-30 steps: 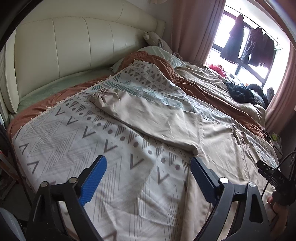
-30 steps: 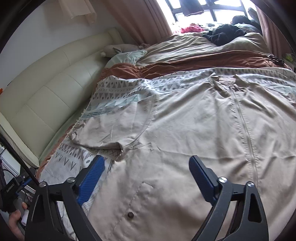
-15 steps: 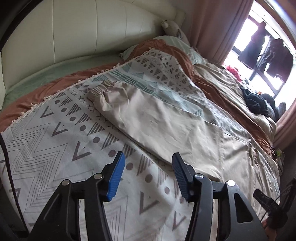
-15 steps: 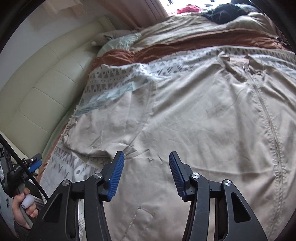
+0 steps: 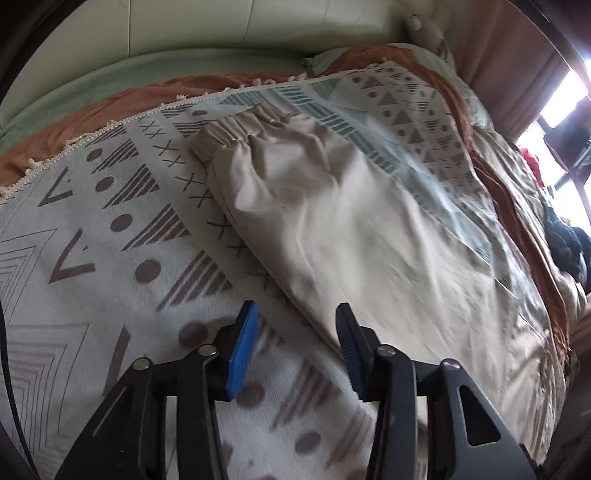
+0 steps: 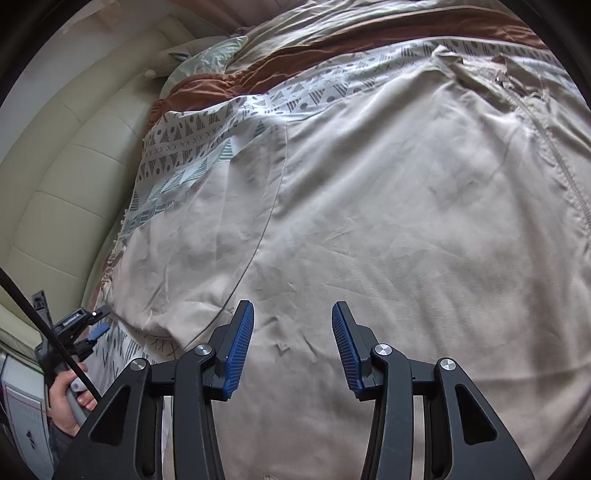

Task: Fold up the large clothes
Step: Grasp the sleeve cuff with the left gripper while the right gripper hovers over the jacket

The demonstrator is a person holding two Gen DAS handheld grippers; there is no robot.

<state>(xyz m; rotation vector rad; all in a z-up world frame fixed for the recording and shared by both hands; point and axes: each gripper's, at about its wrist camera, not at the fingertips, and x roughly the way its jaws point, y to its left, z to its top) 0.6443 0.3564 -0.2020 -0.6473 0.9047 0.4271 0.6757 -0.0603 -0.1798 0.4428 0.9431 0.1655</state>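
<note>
A large beige zip jacket (image 6: 388,221) lies spread flat on a patterned blanket (image 5: 110,229) on the bed. Its sleeve (image 5: 325,221), with a gathered cuff (image 5: 236,129), stretches out toward the headboard. My left gripper (image 5: 295,332) is open and empty, low over the sleeve's lower edge where it meets the blanket. My right gripper (image 6: 291,328) is open and empty, just above the jacket body near the armpit seam. The zipper (image 6: 561,170) runs down the right side. The left gripper (image 6: 86,332) and the hand holding it show at the right wrist view's left edge.
A cream padded headboard (image 5: 184,26) stands behind the bed. A brown duvet (image 6: 295,62) and pillows (image 6: 207,55) lie past the blanket. Dark clothes (image 5: 569,251) lie at the bed's far end by the window. Pink curtains (image 5: 509,55) hang at the right.
Both grippers have dropped closer to the bed and moved forward, and their jaws have narrowed from wide open. The left one has moved toward the sleeve, the right toward the jacket's armpit area.
</note>
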